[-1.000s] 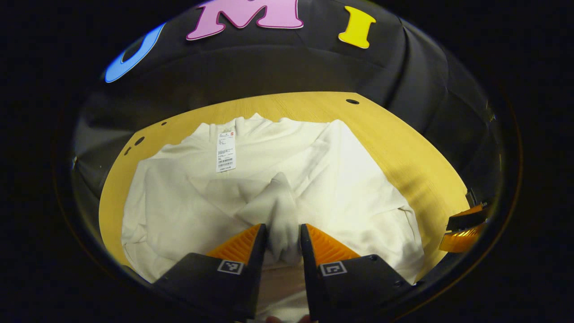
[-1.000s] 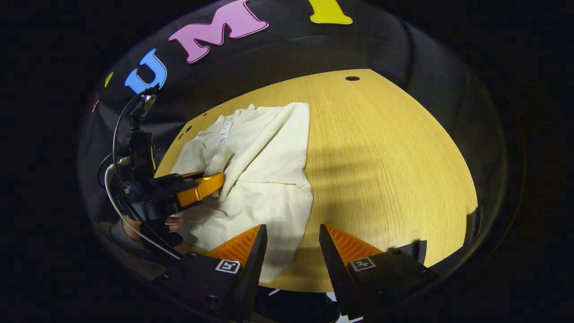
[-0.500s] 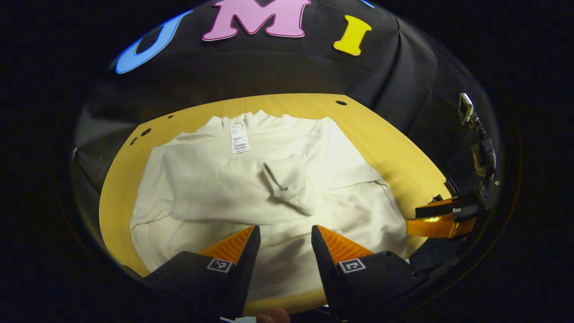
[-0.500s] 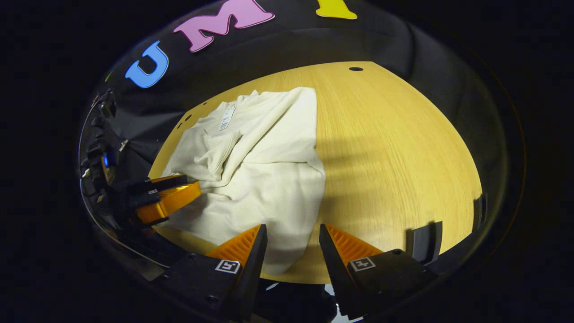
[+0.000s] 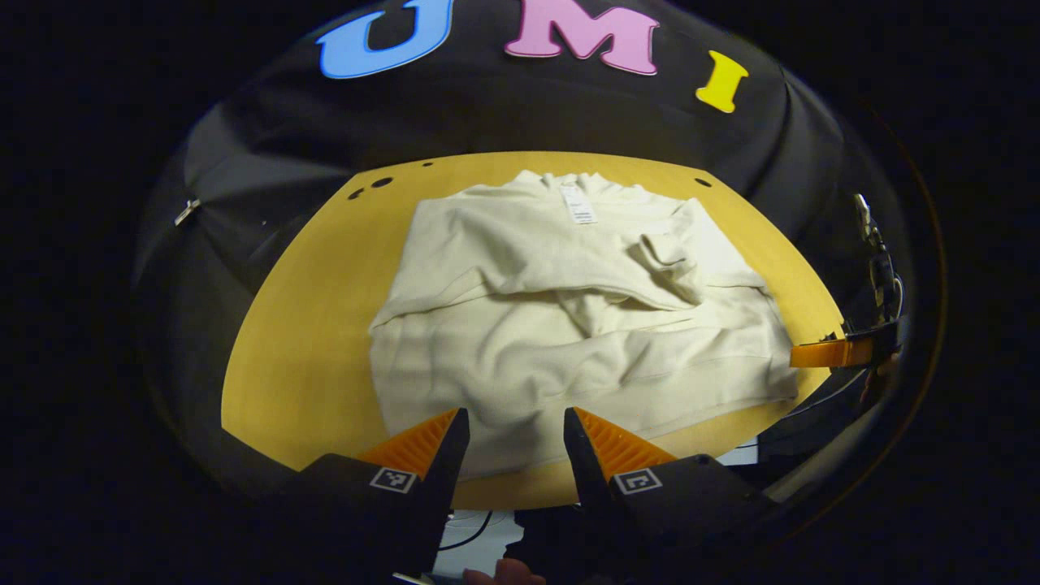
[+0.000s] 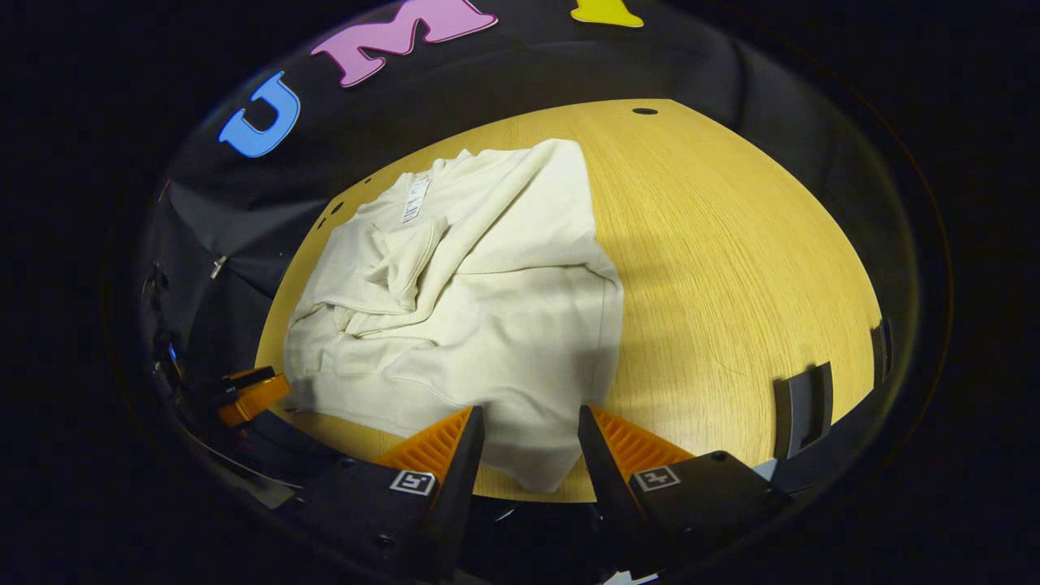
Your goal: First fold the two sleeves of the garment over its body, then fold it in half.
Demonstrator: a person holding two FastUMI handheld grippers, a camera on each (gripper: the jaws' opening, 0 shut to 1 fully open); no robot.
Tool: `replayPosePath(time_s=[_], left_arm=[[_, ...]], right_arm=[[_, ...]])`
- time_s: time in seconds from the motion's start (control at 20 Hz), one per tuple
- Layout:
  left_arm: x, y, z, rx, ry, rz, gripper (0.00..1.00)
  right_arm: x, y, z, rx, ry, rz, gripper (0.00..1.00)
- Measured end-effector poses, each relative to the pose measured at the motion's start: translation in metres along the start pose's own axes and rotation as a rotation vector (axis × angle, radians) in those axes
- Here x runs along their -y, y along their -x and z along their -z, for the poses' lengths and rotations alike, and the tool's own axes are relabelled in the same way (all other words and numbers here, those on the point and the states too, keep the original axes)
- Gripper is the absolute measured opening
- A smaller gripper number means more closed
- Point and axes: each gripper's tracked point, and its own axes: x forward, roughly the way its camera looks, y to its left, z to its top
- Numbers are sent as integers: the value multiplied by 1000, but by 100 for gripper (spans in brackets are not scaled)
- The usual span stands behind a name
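Garment [image 5: 569, 325], cream, lies flat on the wooden surface [image 5: 309, 325] in the left gripper view, both sleeves folded over its body, hem along the near edge. Left gripper [image 5: 510, 431] hovers open above that hem, holding nothing.

Right gripper view: right gripper [image 6: 528, 435] spread open over the garment's near corner, empty.

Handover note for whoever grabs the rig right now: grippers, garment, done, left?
Left gripper: open, holding nothing, at the near hem.
Right gripper: open, holding nothing, at the near right corner of the hem.
Garment: cream top lying on the wooden table, collar and tag at the far side.
Done: both sleeves lie folded across the body, a bit rumpled.
Left: fold it in half, probably near hem up to the collar.
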Motion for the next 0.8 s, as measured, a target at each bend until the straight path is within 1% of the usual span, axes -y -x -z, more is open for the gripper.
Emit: replayPosePath(time_s=[0.1,0.25,0.4,0.6,0.7,0.8], left_arm=[[-23,0,10,-18,11,-32,73],[-45,-2,21,-29,5,-65,73],[-44,-11,30,-70,49,-38,73],[-39,-19,30,-96,68,-11,73],[-38,-26,34,-128,74,-12,73],[-40,-33,43,-173,84,-40,74]], right_arm=[[4,4,7,-4,-1,17,72],[9,8,20,-21,-1,39,72],[5,4,30,-41,1,36,72],[-7,-7,32,-62,22,25,73],[-8,-12,31,-74,51,46,73],[-8,-16,29,-88,87,79,73]])
